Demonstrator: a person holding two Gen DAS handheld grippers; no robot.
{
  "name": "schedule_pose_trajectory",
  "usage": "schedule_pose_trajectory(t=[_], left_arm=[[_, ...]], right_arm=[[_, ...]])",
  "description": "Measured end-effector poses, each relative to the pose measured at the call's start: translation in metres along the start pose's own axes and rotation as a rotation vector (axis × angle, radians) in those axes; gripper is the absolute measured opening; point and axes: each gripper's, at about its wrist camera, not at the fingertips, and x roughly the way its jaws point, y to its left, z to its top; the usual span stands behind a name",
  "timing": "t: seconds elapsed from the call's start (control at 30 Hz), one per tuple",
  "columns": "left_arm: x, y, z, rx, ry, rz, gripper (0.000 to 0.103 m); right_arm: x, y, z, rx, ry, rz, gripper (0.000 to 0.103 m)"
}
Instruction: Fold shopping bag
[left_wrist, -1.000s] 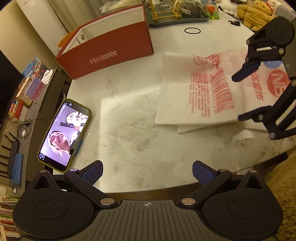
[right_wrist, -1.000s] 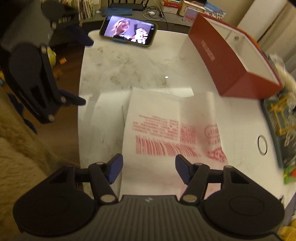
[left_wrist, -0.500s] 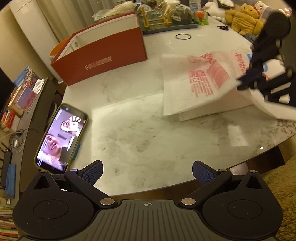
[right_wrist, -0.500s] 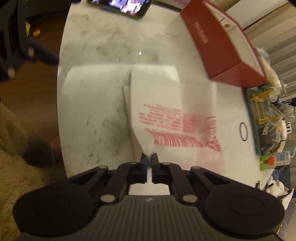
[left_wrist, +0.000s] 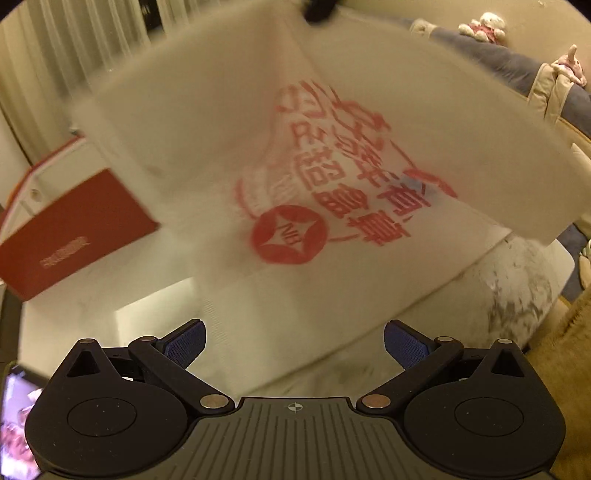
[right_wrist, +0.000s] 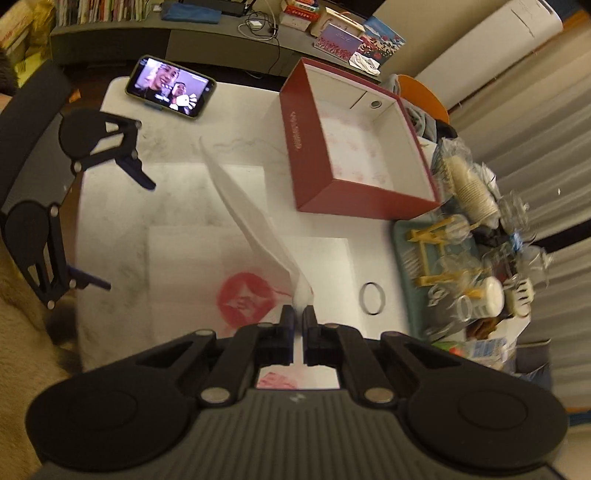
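The white shopping bag (left_wrist: 258, 140) with red print is lifted by one edge and hangs unfolded high across the left wrist view. In the right wrist view the bag (right_wrist: 255, 221) rises edge-on from the marble table (right_wrist: 177, 147) to my right gripper (right_wrist: 298, 314), which is shut on its top edge. The rest of the bag lies flat on the table with a red round logo (right_wrist: 245, 301) showing. My left gripper (left_wrist: 294, 338) is open and empty, low by the table's near edge; it also shows in the right wrist view (right_wrist: 125, 229) left of the bag.
A red open box (right_wrist: 354, 147) stands beyond the bag. A lit phone (right_wrist: 170, 85) lies at the table's far left corner. A teal tray (right_wrist: 461, 258) of glassware and a black ring (right_wrist: 373, 298) sit at the right. A beige rug lies off the table's edge.
My right gripper, shut on the bag's edge, has risen and pulled the folded flap up and open. The bag now hangs over the left gripper, which stayed open.
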Motion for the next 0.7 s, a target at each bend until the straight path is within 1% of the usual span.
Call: schedule_pose_trajectory(t=[0.07, 0.17, 0.2, 0.23, 0.27, 0.3, 0.37, 0.4, 0.5, 0.53, 0.63, 0.7], left_arm=[[0.026, -0.008, 0.012, -0.017, 0.022, -0.026, 0.103], [0.063, -0.019, 0.026, -0.062, 0.104, -0.028, 0.103], [0.07, -0.019, 0.03, -0.091, 0.109, -0.033, 0.103], [0.073, -0.018, 0.032, -0.136, 0.096, -0.042, 0.103], [0.075, -0.018, 0.034, -0.17, 0.098, -0.019, 0.103], [0.076, -0.021, 0.037, -0.167, 0.125, -0.005, 0.103], [0.076, -0.025, 0.044, -0.145, 0.205, -0.029, 0.103], [0.076, -0.027, 0.044, -0.128, 0.228, -0.041, 0.103], [0.07, -0.03, 0.04, -0.097, 0.273, -0.061, 0.103], [0.067, -0.031, 0.037, -0.091, 0.286, -0.065, 0.103], [0.056, -0.034, 0.024, -0.067, 0.307, -0.071, 0.103], [0.047, -0.034, 0.014, -0.063, 0.314, -0.073, 0.103]], right_arm=[[0.007, -0.013, -0.005, -0.049, 0.008, -0.018, 0.004], [0.025, -0.032, -0.014, -0.097, 0.027, -0.014, 0.004], [0.031, -0.037, -0.018, -0.109, 0.032, -0.014, 0.004], [0.037, -0.042, -0.021, -0.115, 0.032, -0.014, 0.004], [0.042, -0.047, -0.025, -0.115, 0.029, -0.011, 0.004], [0.046, -0.053, -0.029, -0.112, 0.024, -0.003, 0.004], [0.054, -0.063, -0.036, -0.104, 0.016, 0.017, 0.005], [0.058, -0.067, -0.04, -0.103, 0.014, 0.031, 0.006], [0.074, -0.083, -0.051, -0.107, 0.015, 0.076, 0.006], [0.083, -0.089, -0.054, -0.108, 0.028, 0.075, 0.006], [0.113, -0.104, -0.065, -0.131, 0.103, -0.017, 0.006], [0.131, -0.112, -0.074, -0.177, 0.133, -0.033, 0.006]])
